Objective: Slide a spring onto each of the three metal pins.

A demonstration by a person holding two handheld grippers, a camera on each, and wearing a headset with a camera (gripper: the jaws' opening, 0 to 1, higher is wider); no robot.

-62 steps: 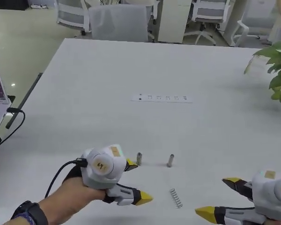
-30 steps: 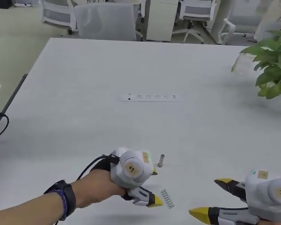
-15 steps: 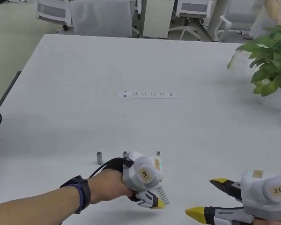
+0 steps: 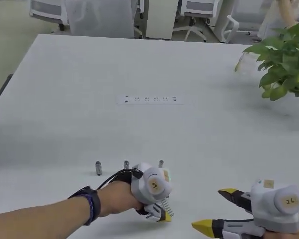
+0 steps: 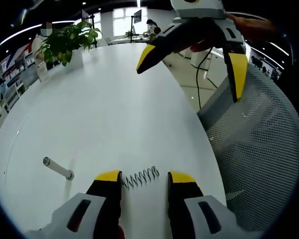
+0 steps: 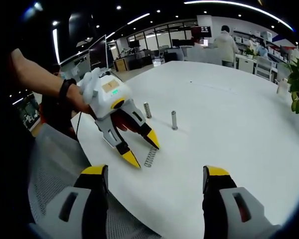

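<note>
White table (image 4: pixel 214 139), sparsely set.
A white power strip (image 4: pixel 149 99) lies flat mid-table. Nearer the front edge three metal pins (image 4: pixel 126 165) stand upright in a row: the left pin (image 4: pixel 98 168) wears a spring, the right pin (image 4: pixel 161 163) is bare. A loose spring (image 4: pixel 166 206) lies just in front of them. A potted plant (image 4: pixel 284 50) stands at the far right.

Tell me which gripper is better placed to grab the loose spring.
Left. The left gripper has its open fingers either side of the spring; the right gripper hangs open, well apart from it.
</note>
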